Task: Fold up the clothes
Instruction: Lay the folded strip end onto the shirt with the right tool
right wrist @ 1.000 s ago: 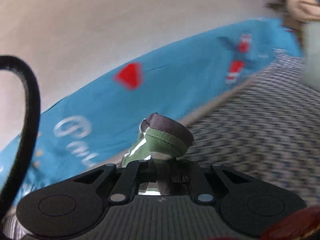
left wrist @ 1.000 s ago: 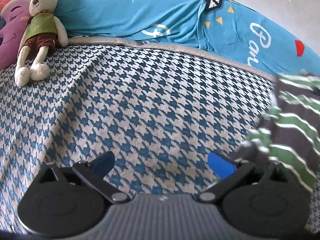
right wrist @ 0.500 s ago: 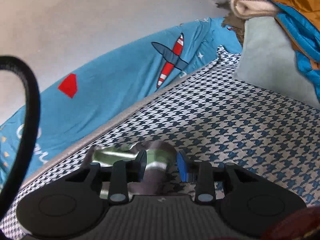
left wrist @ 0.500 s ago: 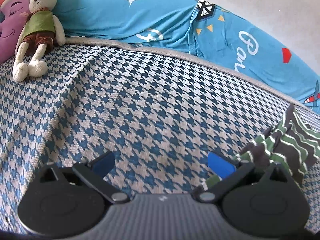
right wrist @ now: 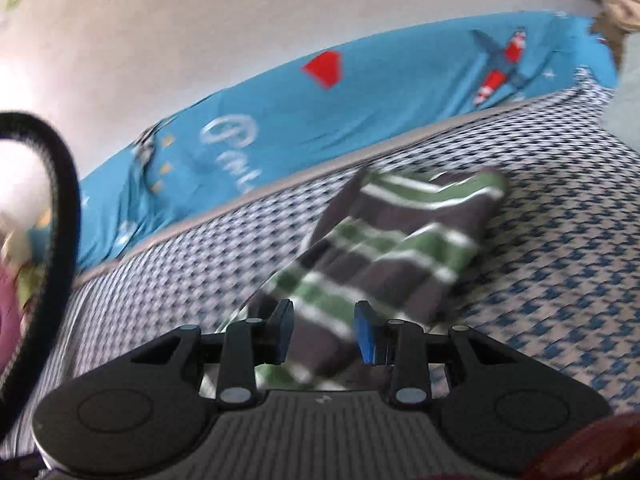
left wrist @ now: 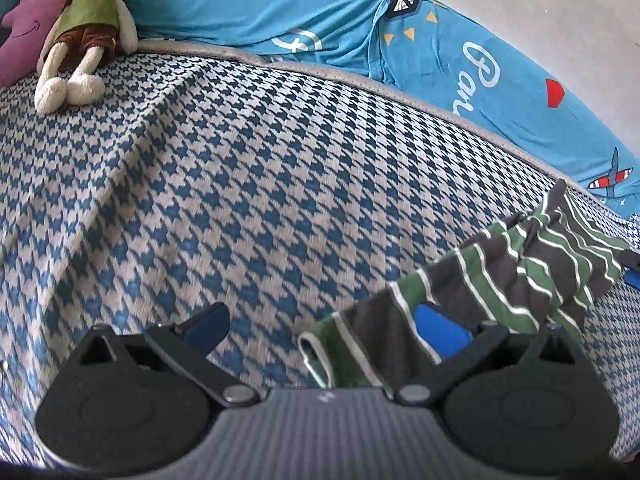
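Note:
A striped garment (left wrist: 520,264) in green, dark grey and white lies crumpled on the blue-and-white houndstooth bedspread (left wrist: 240,180). In the left wrist view it sits at the right, one end draped past the right blue pad. My left gripper (left wrist: 322,322) is open wide, with the garment's hem lying loose between its fingers. In the right wrist view the garment (right wrist: 392,248) stretches away from my right gripper (right wrist: 325,330), which is open; cloth lies between its blue pads without being pinched. This view is blurred.
A stuffed rabbit (left wrist: 80,36) and a purple cushion (left wrist: 24,28) lie at the bed's far left. A bright blue printed sheet (left wrist: 320,12) runs along the wall side. A black cable (right wrist: 60,208) loops at the left of the right wrist view.
My right gripper went from shut on the garment to open, and the garment dropped onto the bed. The cloth now reaches across to my left gripper's right finger.

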The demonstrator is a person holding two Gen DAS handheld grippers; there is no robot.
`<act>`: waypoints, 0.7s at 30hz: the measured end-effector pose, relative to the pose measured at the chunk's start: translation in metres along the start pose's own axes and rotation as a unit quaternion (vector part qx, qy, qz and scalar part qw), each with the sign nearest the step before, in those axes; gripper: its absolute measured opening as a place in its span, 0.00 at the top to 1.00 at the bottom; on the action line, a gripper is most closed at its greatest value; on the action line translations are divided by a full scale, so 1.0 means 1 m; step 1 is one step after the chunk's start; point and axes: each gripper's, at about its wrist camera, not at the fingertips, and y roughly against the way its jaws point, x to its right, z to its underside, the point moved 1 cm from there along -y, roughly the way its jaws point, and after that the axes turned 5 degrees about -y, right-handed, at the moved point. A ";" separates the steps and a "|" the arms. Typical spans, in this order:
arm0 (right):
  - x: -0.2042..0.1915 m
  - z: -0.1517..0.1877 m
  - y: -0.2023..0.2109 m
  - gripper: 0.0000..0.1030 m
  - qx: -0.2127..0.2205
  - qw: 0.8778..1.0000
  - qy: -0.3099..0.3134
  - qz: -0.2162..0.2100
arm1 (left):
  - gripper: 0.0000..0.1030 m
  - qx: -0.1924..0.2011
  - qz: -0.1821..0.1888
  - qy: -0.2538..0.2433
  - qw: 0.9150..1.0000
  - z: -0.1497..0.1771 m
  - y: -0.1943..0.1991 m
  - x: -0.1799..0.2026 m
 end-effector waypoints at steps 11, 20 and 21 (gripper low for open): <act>-0.037 0.043 0.015 0.68 -0.051 0.995 0.065 -0.063 | 0.01 -0.005 0.001 0.005 1.000 0.013 0.003 -0.002; -0.087 0.104 0.033 0.68 -0.099 0.965 0.191 -0.150 | 0.00 -0.008 -0.001 0.025 1.000 0.020 0.005 -0.008; -0.093 0.109 0.036 0.68 -0.103 0.960 0.204 -0.158 | 0.00 -0.009 -0.001 0.028 1.000 0.021 0.005 -0.009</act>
